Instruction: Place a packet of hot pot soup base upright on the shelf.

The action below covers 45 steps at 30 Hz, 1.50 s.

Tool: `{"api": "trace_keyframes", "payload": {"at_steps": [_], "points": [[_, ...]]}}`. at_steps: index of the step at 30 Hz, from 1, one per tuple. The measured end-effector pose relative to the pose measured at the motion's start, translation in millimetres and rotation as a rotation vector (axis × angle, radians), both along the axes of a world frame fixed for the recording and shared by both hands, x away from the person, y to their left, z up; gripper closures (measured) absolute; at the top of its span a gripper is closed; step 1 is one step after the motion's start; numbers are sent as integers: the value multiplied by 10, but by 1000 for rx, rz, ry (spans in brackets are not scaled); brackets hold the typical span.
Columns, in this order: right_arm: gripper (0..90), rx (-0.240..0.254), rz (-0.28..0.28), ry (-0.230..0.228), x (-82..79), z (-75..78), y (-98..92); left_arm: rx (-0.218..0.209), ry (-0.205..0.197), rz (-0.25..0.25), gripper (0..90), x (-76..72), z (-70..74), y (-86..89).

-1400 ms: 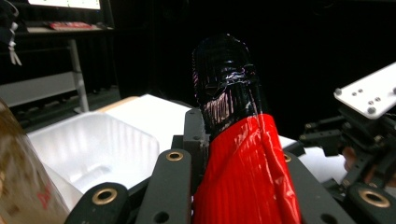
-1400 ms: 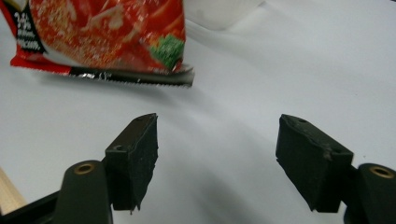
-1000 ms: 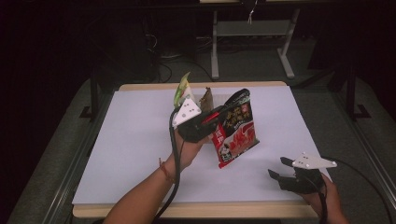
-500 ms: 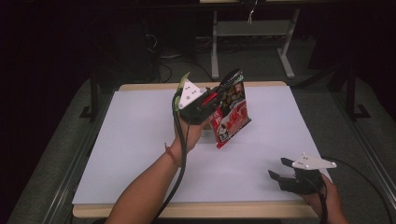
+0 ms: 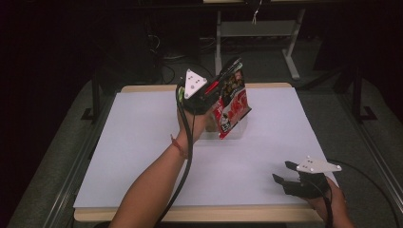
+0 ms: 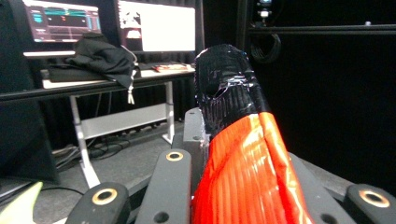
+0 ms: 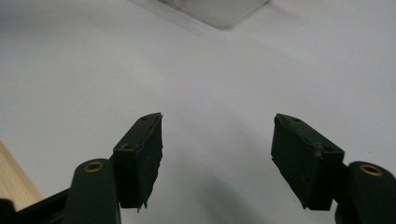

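Your left gripper (image 5: 215, 90) is clamped on the red snack bag (image 5: 233, 102) and it's come up and toward the far edge in the last second — the bag now hangs clear above the white desk (image 5: 142, 142). Lift's basically done. Right gripper (image 5: 284, 179) sits open and empty near the front edge.

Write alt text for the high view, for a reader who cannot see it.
The left gripper, held up over the far side of a white table, grips a red and black snack bag that hangs tilted above the surface. The right gripper rests at the near right corner with its fingers apart and nothing between them. The room around the table is dark.
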State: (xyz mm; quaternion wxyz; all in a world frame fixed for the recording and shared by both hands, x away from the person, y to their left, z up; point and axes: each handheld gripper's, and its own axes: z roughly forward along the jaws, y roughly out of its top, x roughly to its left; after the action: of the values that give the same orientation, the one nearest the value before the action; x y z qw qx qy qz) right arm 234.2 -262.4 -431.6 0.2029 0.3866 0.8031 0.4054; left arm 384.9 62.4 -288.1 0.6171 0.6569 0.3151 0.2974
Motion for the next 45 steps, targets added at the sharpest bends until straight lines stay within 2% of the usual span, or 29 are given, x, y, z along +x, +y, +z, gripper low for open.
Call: {"api": "trace_keyframes", "payload": {"at_steps": [2,4,6,9,11,14,18,20,23,26,29,33,36,40,45], "points": [[332,-2,0,2,0,-1,12,19,-10,24,780,18,-6,-16],[332,-7,3,2,-7,3,24,29,-4,40,780,52,-35,-43],[333,-6,5,0,-6,5,30,23,6,50,780,95,-73,-77],[334,-6,7,5,-2,-4,34,48,4,74,780,155,-128,-142],[334,-10,9,5,-4,-9,34,72,-12,101,780,192,-160,-192],[335,-9,10,2,-10,-6,32,83,-5,134,779,268,-223,-230],[336,-11,15,-2,-13,-5,32,10,23,163,777,346,-338,-229],[338,-11,12,0,-10,-7,35,-5,19,178,776,359,-370,-261],[338,-12,16,2,-8,-11,47,24,-10,181,774,340,-386,-342],[339,-16,23,1,-9,-15,58,35,-34,175,772,317,-406,-391],[345,-17,25,1,-12,-14,68,55,-66,151,766,298,-448,-408],[345,-17,27,2,-17,-13,77,39,-45,108,763,288,-503,-424],[345,-19,29,1,-15,-16,85,62,-27,110,756,301,-563,-453],[345,-21,33,-1,-20,-14,93,51,-18,121,739,326,-623,-409],[353,-16,27,5,-7,-22,83,-14,-18,114,761,387,-567,-359]]}}
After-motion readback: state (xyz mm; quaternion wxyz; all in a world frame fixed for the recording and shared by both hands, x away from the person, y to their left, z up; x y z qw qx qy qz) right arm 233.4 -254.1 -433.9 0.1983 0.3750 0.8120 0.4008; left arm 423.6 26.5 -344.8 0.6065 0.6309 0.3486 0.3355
